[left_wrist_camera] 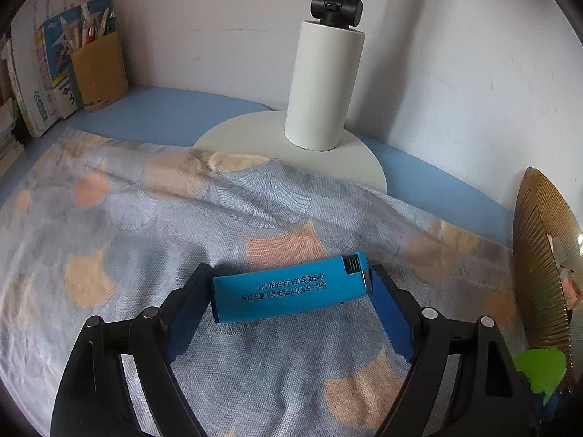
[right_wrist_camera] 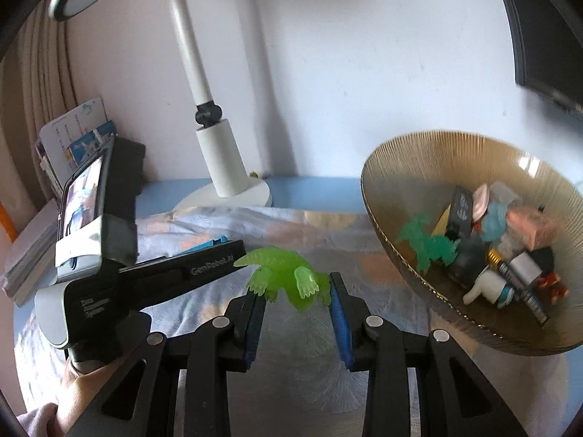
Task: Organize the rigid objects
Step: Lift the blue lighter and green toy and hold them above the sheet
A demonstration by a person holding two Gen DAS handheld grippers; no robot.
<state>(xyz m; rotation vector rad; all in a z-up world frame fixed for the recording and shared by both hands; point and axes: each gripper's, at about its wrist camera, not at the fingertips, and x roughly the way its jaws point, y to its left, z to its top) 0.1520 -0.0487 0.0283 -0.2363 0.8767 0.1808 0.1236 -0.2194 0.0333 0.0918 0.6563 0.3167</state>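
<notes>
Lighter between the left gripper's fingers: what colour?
Bright blue lighter with dark print, best seen in the left wrist view.

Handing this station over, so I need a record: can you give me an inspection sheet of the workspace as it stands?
Surface: blue desk, mostly under a patterned cloth.
Job's things: blue lighter held by its two ends; green dinosaur gripped; bowl already holds a darker green dinosaur, a battery and other small items.
Clutter: nothing seen loose on the cloth.
Grippers: left gripper closed across the lighter; right gripper closed on the dinosaur, short of the bowl.
Cables: nothing seen.
Surroundings: white lamp at the wall, books and a pencil holder in the corner.
</notes>
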